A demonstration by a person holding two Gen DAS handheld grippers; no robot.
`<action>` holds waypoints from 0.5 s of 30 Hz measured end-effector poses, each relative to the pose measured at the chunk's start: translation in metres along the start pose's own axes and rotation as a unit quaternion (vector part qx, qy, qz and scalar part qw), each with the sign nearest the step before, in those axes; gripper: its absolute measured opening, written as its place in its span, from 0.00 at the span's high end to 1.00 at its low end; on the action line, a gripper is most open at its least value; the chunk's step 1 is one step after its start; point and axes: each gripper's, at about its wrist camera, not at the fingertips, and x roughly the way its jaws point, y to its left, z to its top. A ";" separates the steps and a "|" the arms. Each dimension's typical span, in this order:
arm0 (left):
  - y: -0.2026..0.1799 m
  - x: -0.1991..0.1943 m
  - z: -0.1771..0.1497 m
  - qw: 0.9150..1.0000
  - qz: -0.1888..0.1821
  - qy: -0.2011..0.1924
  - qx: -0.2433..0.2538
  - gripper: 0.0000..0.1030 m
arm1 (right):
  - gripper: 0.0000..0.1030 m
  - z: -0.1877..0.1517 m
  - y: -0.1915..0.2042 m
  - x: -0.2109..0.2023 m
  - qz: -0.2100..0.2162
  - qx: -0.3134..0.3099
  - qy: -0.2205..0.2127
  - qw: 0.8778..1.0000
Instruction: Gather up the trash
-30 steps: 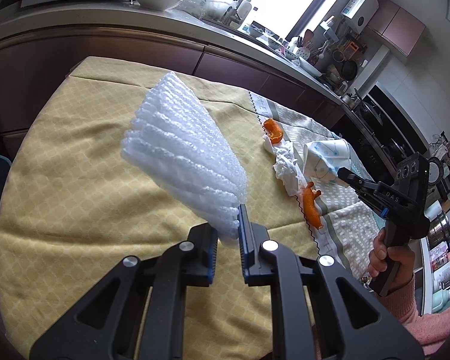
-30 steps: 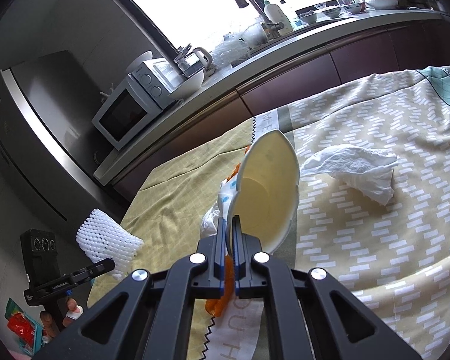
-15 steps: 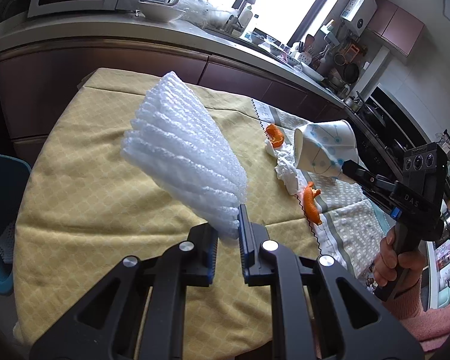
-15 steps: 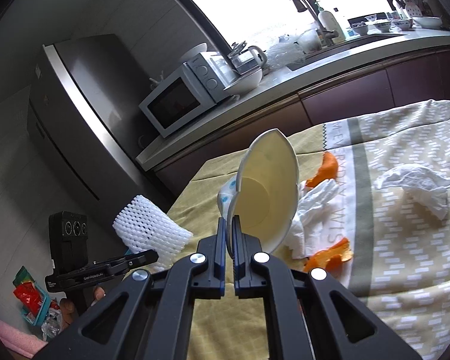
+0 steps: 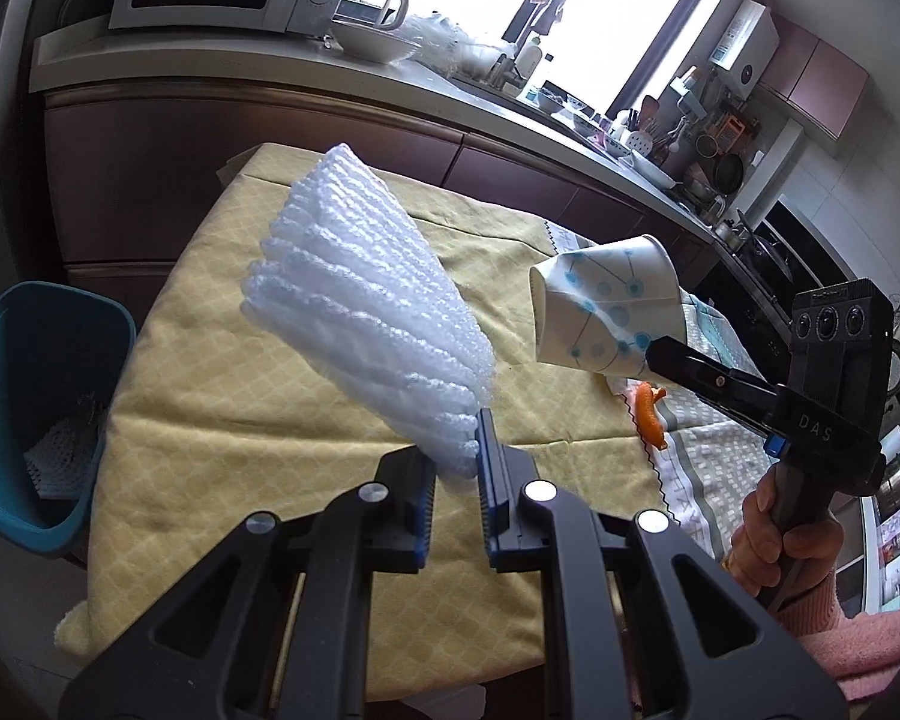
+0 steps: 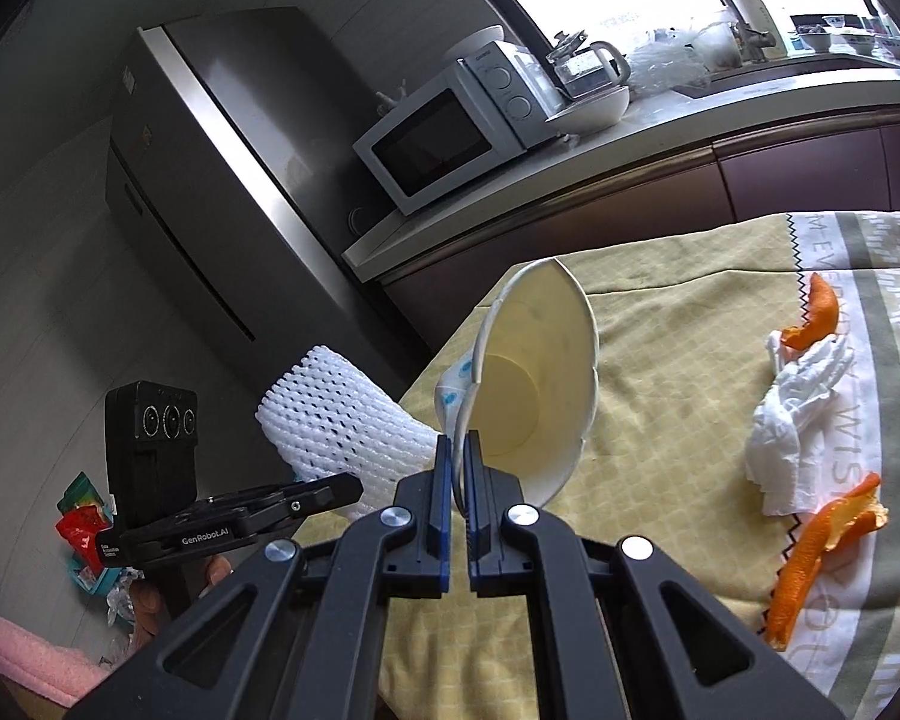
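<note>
The left hand-held gripper (image 5: 455, 483) clenched a white foam net (image 5: 366, 324) above the table (image 5: 222, 396), near its edge beside the blue bin (image 5: 36, 396). The right hand-held gripper (image 6: 459, 462) pinched a paper cup (image 6: 534, 396) by its rim, over bare yellow cloth, well apart from the orange peels (image 6: 822, 546).

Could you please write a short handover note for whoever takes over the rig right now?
Left tongs: shut on the white foam net, held up over the table.
Right tongs: shut on the rim of the paper cup, also held in the air.
The blue bin stands on the floor at the table's left end, with something pale already inside.
On the table: two pieces of orange peel and a crumpled tissue.
Done: net and cup picked up.
Left: drop both in the bin, then collect the peel and tissue.
</note>
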 end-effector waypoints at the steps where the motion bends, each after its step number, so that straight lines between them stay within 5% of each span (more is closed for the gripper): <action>1: 0.002 -0.003 -0.001 1.000 0.001 -0.002 -0.001 0.88 | 0.97 0.000 0.002 0.004 0.003 -0.002 0.003 1.000; 15: 0.034 -0.029 -0.010 0.999 0.030 -0.011 -0.019 0.88 | 0.97 0.005 0.026 0.044 0.036 -0.021 0.038 0.998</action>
